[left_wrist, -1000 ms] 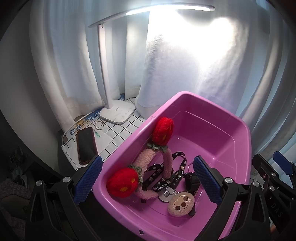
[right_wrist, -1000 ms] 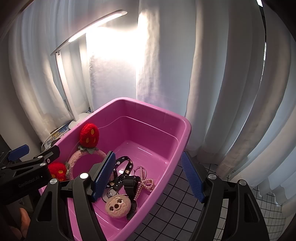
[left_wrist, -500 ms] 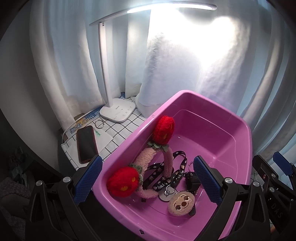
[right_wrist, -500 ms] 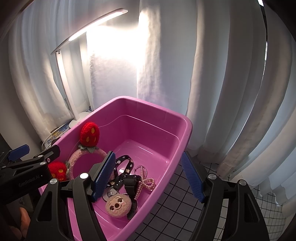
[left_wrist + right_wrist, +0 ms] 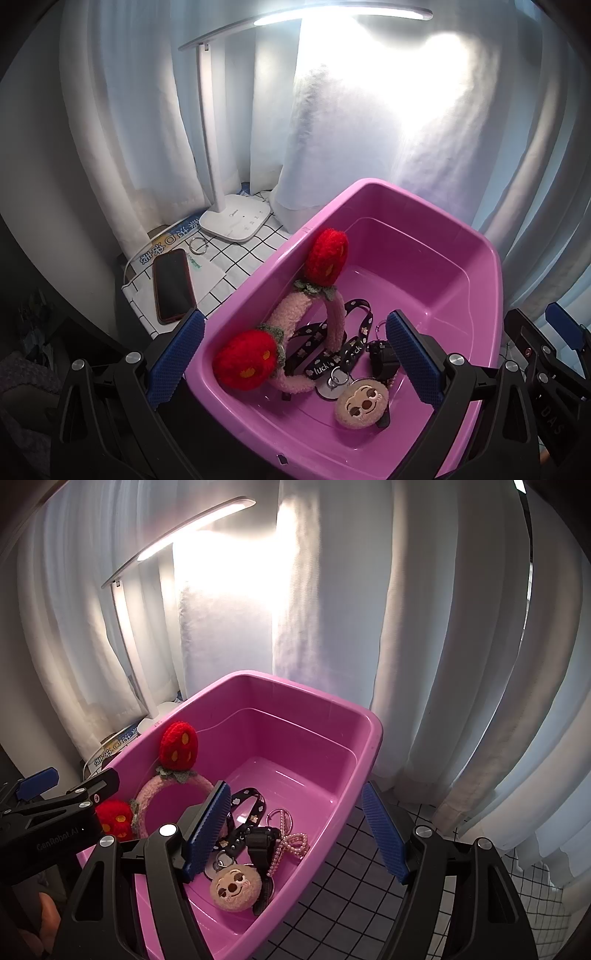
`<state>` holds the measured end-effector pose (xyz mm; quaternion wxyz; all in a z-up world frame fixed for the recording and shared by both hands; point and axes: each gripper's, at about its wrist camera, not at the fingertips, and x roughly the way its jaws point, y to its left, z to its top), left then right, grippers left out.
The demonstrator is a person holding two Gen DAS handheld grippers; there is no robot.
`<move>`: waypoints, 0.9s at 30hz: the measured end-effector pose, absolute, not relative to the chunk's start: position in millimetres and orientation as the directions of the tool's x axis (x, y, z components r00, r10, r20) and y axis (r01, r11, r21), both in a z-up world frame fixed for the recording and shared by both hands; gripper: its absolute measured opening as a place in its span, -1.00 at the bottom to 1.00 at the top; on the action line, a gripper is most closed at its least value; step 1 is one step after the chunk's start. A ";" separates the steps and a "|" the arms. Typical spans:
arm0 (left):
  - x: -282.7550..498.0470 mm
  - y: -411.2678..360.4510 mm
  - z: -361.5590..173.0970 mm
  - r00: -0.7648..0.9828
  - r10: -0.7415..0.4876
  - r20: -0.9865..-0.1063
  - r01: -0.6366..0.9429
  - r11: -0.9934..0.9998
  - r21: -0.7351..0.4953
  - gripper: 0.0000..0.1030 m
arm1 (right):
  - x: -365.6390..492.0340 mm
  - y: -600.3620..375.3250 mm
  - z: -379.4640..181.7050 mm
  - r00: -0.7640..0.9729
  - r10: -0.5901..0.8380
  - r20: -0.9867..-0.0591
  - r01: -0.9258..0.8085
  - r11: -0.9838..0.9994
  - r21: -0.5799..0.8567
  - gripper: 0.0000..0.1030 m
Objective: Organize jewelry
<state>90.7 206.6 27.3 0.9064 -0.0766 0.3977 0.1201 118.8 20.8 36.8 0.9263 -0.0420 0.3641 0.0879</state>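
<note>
A pink plastic bin (image 5: 491,266) (image 5: 373,738) holds a pink fuzzy headband with red strawberries (image 5: 295,314) (image 5: 177,746), a black lanyard (image 5: 354,332) (image 5: 247,797), a sloth-face keychain (image 5: 364,402) (image 5: 234,886), a black watch (image 5: 382,360) (image 5: 262,840) and a pearl bow necklace (image 5: 290,840). My left gripper (image 5: 291,358) is open and empty, hovering over the bin's near left side. My right gripper (image 5: 295,830) is open and empty, straddling the bin's right wall above the necklace.
A white desk lamp (image 5: 236,221) stands on the checked cloth left of the bin, beside a phone (image 5: 171,284) and a metal ring (image 5: 198,245). White curtains hang behind. The checked tablecloth (image 5: 369,886) shows right of the bin.
Both grippers have drifted very slightly; the bin and its contents stay where they were. Both stay open.
</note>
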 end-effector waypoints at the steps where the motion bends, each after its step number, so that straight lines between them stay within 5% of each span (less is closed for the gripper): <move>1: 90.8 206.7 27.3 0.655 0.154 -0.740 -0.277 0.960 -0.046 0.88 | 118.9 20.9 36.9 0.719 0.133 -0.682 -0.193 0.981 -0.013 0.36; 27: 86.7 207.8 27.7 0.652 0.137 -0.745 -0.279 0.958 -0.068 0.88 | 114.1 16.6 35.1 0.715 0.126 -0.687 -0.189 0.982 -0.017 0.36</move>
